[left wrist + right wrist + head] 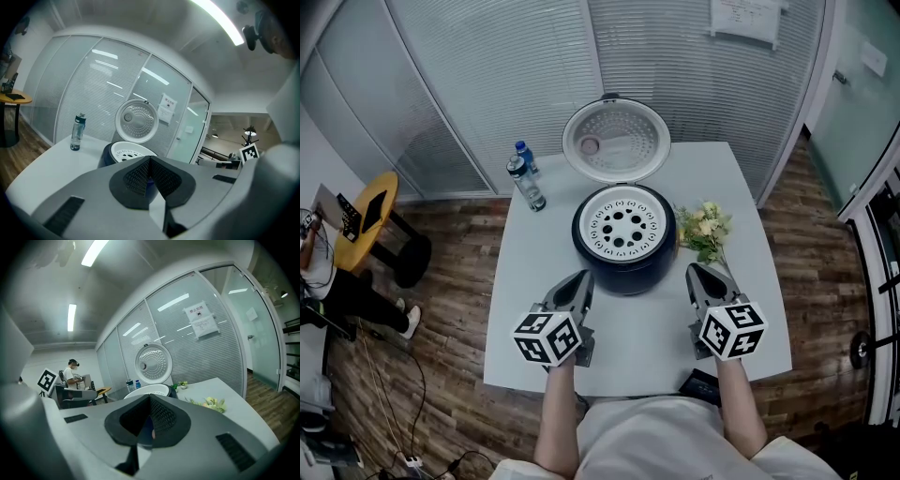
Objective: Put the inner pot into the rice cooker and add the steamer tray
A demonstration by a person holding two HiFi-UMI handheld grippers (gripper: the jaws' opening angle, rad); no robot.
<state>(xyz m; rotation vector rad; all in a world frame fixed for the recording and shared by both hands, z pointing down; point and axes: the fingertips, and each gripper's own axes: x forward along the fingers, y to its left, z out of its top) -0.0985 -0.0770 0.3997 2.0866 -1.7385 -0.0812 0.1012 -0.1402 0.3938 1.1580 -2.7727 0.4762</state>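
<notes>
Where one cooker (623, 278) sits, two bottles (528, 186) (524, 154) (upright)

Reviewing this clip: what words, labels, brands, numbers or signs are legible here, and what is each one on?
No text can be quoted with confidence.
Paper notice on the glass wall: red heading with print below, too blurred to read.
Water bottle: label too small to read.
Left gripper and right gripper: square black-and-white markers on their cubes, no words.
Rice cooker: no brand visible.
</notes>
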